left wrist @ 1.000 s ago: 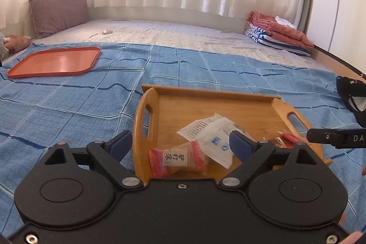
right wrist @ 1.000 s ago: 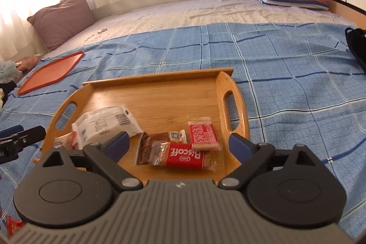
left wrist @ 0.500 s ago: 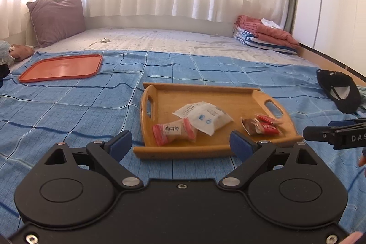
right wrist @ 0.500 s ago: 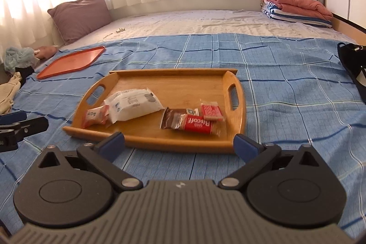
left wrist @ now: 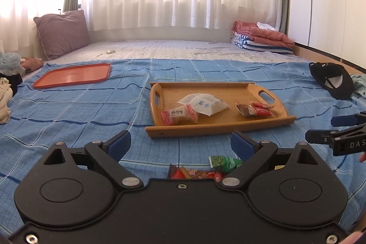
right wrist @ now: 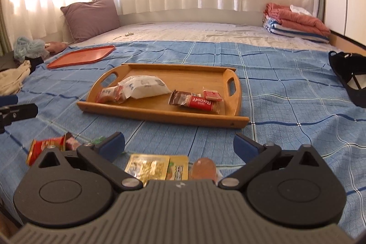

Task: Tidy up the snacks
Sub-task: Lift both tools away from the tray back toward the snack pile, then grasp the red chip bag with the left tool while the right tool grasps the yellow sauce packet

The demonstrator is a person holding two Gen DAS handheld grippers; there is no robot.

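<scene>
1. While on the blue blanket (left wrist: 68, 111), wooden tray (left wrist: 228, 127) carrying four snack packets: pink (left wrist: 178, 115), white (left wrist: 203, 103), brown-red (left wrist: 254, 110), small red (right wrist: 212, 95).
2. Loose snacks (right wrist: 157, 166) near both grippers.
3. Left gripper (left wrist: 180, 144) and right gripper (right wrist: 179, 144) spread wide, gripping nothing.

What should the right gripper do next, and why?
Probably lower the right gripper, open and empty, onto the yellow packet just under it: it lies loose on the blue blanket, outside the wooden tray that already holds snacks.
</scene>
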